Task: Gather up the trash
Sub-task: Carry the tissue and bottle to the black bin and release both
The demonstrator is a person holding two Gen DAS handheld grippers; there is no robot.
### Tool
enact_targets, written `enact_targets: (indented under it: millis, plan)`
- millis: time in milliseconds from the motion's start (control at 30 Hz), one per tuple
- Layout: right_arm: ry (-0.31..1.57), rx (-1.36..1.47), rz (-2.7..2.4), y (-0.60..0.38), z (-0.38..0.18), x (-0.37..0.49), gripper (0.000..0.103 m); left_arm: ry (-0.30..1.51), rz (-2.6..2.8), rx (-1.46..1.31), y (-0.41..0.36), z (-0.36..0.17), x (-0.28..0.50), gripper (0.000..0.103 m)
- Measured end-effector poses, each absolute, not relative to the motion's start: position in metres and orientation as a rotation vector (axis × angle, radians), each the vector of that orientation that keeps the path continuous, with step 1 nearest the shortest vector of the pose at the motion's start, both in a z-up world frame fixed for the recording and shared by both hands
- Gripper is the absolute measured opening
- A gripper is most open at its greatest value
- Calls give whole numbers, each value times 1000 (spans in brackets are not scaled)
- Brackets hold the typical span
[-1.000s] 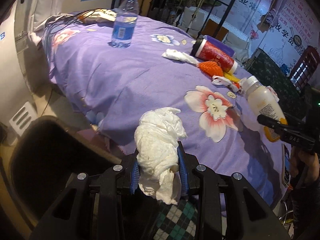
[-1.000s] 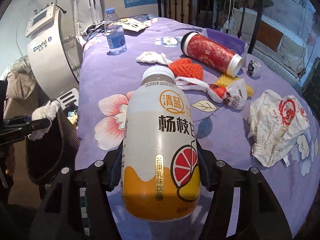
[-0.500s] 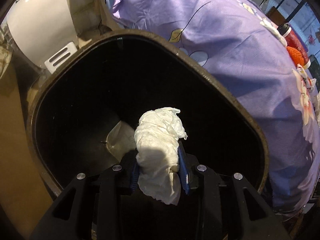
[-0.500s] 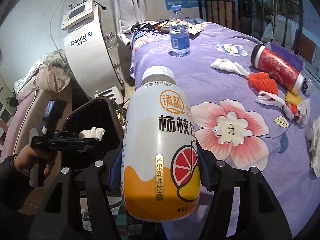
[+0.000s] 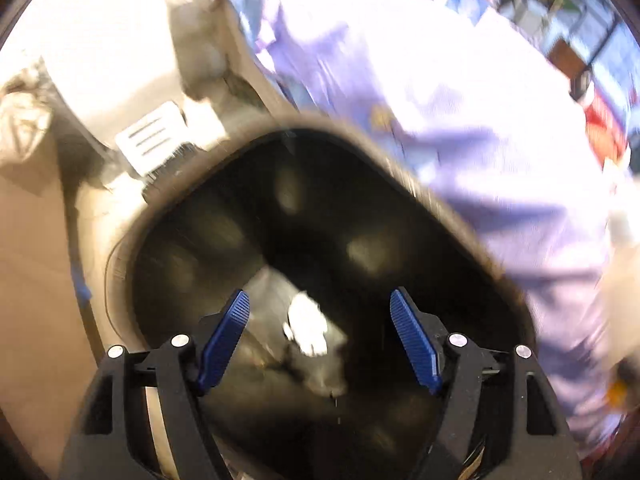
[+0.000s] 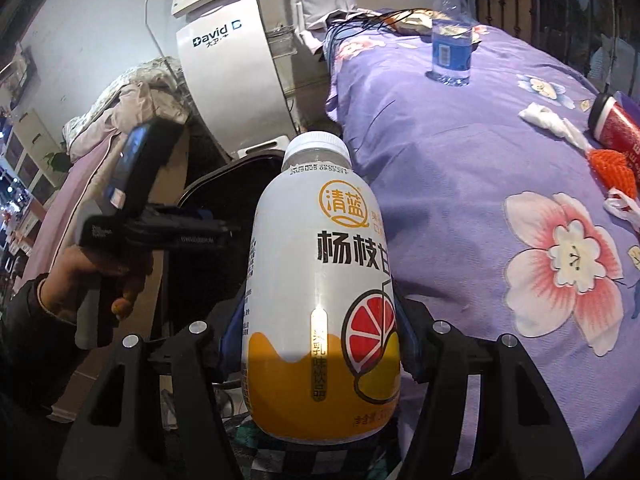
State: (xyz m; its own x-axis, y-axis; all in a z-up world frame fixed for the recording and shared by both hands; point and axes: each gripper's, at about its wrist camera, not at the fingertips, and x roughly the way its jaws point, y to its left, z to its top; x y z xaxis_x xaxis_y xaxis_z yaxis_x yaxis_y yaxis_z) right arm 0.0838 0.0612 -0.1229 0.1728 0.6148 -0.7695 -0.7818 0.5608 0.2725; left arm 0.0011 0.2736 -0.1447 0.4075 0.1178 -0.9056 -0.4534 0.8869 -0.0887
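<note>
My left gripper [image 5: 318,298] hangs over the black bin [image 5: 320,200], its jaws opening with nothing between the blue pads. A crumpled white tissue [image 5: 308,326] lies loose down inside the bin, well below the fingers. In the right wrist view my right gripper [image 6: 320,320] is shut on a white and orange drink bottle [image 6: 320,300], held upright near the edge of the purple flowered cloth [image 6: 460,160]. A hand holds the left gripper [image 6: 160,232] over the bin [image 6: 240,176], left of the bottle.
On the cloth lie a water bottle [image 6: 450,40], a white tissue [image 6: 548,118], a red canister [image 6: 616,128], orange foam netting [image 6: 612,168] and a scrap of plastic bag [image 6: 622,204]. A white machine [image 6: 228,80] stands behind the bin.
The left jaws have spread and the tissue has dropped from them into the bin. The right gripper has swung left with the bottle, closer to the bin.
</note>
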Motion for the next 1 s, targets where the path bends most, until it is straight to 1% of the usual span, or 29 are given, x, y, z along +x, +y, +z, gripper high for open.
enact_targets:
  millis: [67,233,400,533,667,800,967,1000]
  plan:
    - [1018,-230,1042,79,-131,81,62,1020,400,-362,282,-125,-9,76]
    - [1144,-327,1130,133,-158,70,62,933,456,-340,290,-95,-15,76]
    - [1278,-479,1135,183,-193,63,62,897,488,-376,308,-89,-4,76]
    - [1311,-642,1108,213,-214,53,62,893,488,-392,314,-87,-6,76]
    - [1349,-732,1093,232,-226,46,62,885,481,-398,315,-86,-7,76]
    - [1386,-763,1085,240,-236,44,62,879,474,-402,316,-86,-6,76]
    - [1412,-734,1099,245,-244,43,62,875,474,-422,318,-87,-5,76]
    - [1406,-711,1108,241,-240,45,66,877,475,-419,318,-88,-4,76]
